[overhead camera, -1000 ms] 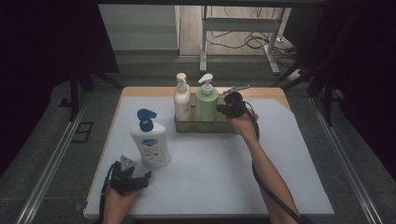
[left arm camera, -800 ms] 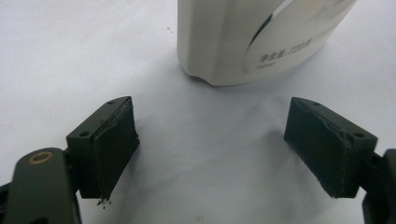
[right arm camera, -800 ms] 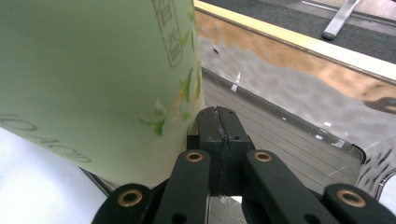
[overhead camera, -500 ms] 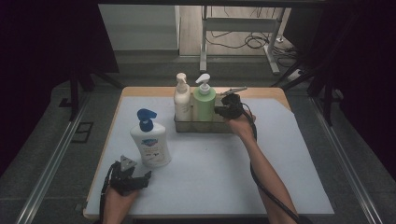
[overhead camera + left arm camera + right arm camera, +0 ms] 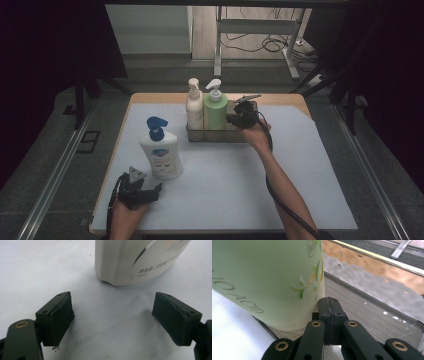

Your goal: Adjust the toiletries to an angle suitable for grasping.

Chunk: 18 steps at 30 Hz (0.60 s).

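In the high view, a metal tray is seen at the far middle of a white mat, and it serves as the landmark. A green pump bottle stands upright inside the tray, with a cream pump bottle just beside it on its left. The right gripper is held at the tray's right part, close against the green bottle. A white bottle with a blue pump stands on the mat, nearer than the tray and to its left; the left gripper rests nearer again.

In the left gripper view, the jaws are spread wide with nothing between them, and the white bottle's base stands just beyond.

In the right gripper view, the jaws are pressed together on nothing, their tip beside the green bottle's wall over the tray's ribbed floor.

The green bottle is judged stiff, smooth and somewhat slippery, heavy if full; the body below the pump would be the best hold. The mat lies on a wooden table; dark curtains and floor cables are seen beyond.
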### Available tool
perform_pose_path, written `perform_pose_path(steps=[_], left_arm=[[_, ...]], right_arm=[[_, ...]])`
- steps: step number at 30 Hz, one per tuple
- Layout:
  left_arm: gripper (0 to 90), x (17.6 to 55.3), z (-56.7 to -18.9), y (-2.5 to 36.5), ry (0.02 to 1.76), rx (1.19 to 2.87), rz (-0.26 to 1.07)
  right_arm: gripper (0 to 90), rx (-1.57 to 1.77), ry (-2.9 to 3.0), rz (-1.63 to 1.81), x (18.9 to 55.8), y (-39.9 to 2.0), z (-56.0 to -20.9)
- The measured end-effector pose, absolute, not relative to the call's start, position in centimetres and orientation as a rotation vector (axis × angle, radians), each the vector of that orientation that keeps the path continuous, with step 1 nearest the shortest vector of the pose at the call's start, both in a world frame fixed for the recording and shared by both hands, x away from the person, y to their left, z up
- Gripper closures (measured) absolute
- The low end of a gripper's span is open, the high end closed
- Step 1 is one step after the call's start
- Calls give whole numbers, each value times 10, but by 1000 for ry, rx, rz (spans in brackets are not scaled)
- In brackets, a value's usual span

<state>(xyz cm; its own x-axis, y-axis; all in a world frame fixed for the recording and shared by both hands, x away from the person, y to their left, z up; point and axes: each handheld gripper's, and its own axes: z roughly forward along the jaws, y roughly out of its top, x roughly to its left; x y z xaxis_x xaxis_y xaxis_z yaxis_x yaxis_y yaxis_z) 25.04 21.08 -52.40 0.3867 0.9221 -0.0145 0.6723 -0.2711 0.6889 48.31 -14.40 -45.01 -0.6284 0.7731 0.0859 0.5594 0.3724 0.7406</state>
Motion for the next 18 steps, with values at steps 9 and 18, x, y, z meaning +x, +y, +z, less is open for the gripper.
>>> perform_pose_path(steps=[9,18], left_arm=[[166,250,-524,211,1363,2035,527],[166,250,-524,211,1363,2035,527]], right_arm=[[895,1177,2365,1080,482,-143,-449],[852,1141,2370,1080,476,-146,-443]])
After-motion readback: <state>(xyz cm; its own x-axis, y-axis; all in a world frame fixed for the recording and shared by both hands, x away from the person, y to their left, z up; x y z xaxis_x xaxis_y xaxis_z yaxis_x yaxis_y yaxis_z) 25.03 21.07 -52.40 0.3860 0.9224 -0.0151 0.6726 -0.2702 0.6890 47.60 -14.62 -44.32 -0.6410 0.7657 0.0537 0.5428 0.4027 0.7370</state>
